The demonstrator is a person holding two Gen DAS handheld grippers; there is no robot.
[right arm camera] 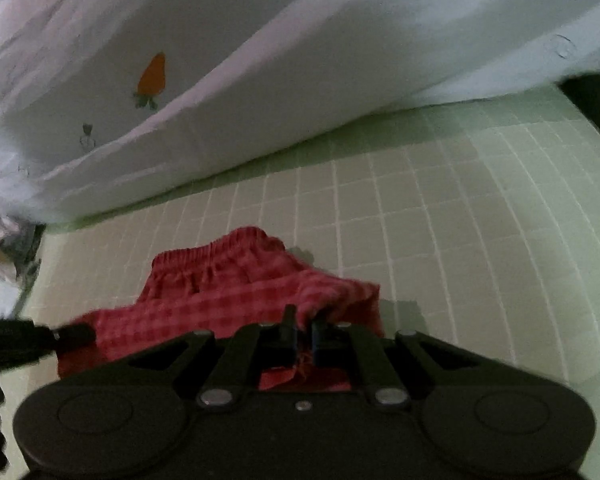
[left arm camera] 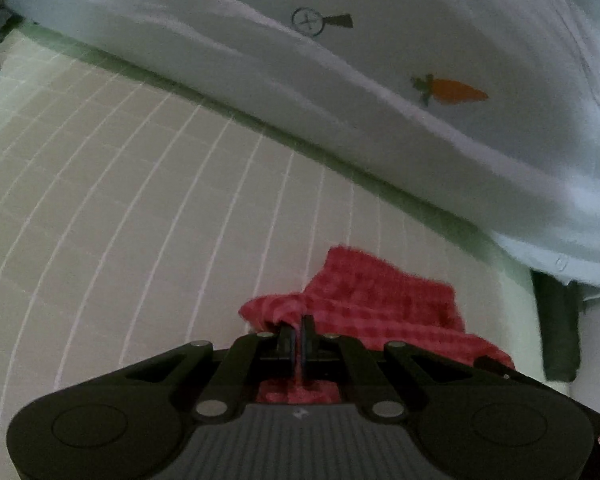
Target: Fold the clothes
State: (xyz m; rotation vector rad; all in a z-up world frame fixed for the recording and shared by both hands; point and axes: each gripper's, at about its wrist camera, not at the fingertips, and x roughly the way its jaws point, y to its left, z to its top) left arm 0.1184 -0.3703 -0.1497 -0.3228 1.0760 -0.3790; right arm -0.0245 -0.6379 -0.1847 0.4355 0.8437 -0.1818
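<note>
A pair of red checked shorts (left arm camera: pixel 380 304) lies bunched on the green grid mat (left arm camera: pixel 140 200). My left gripper (left arm camera: pixel 298 324) is shut on an edge of the shorts, with red cloth between its fingers. In the right wrist view the shorts (right arm camera: pixel 228 292) show their elastic waistband toward the far side. My right gripper (right arm camera: pixel 302 320) is shut on another edge of the shorts, frayed red cloth between its fingers. The left gripper's black tip (right arm camera: pixel 72 334) shows at the left of the right wrist view, touching the shorts.
A white garment (left arm camera: pixel 380 80) with a carrot print (left arm camera: pixel 452 90) lies across the far side of the mat, also in the right wrist view (right arm camera: pixel 260 60). The grid mat (right arm camera: pixel 460 240) extends to the right. A dark object (left arm camera: pixel 560 328) stands at the mat's right edge.
</note>
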